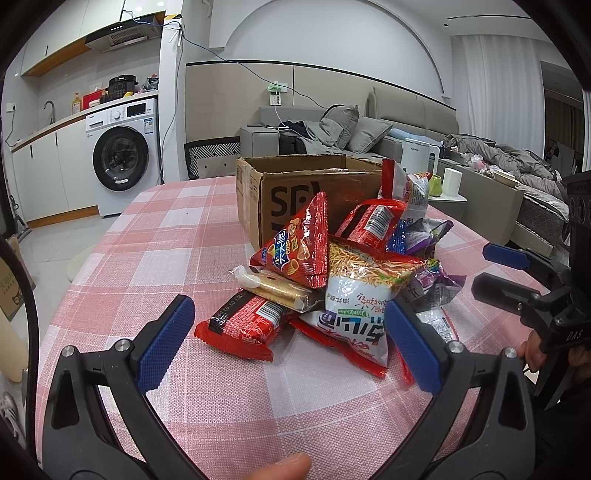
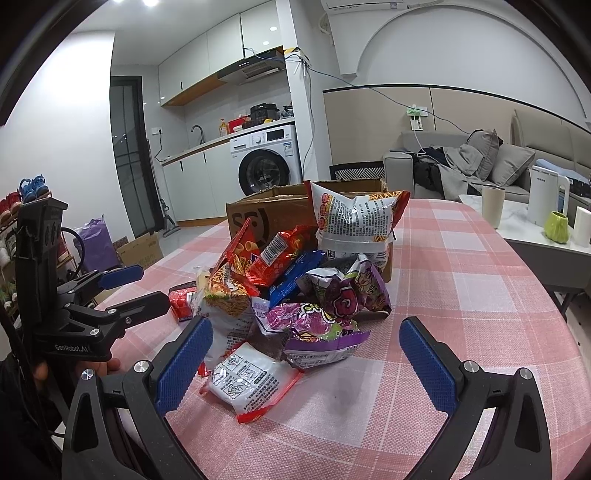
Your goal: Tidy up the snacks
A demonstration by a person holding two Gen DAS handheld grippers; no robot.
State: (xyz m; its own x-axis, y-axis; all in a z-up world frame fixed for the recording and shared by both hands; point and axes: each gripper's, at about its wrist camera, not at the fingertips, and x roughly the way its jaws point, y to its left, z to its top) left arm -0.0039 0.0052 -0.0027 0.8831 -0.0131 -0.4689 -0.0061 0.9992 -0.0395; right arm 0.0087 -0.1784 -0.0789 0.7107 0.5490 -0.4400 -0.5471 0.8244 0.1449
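Heaping against the front of the open cardboard box (image 1: 295, 192) on the checked tablecloth (image 1: 155, 236), the snack packets (image 1: 332, 273) lie untouched; my left gripper (image 1: 288, 332) and right gripper (image 2: 306, 350) hover before them, jaws spread wide and empty.

A lived-in home, with open kitchen and living room in 1 space. A washing machine (image 1: 120, 149) sits under a counter with a sink tap (image 2: 197, 130) and range hood (image 1: 123, 35); a grey sofa (image 1: 332, 129) with cushions stands behind the checked tablecloth (image 1: 155, 236).
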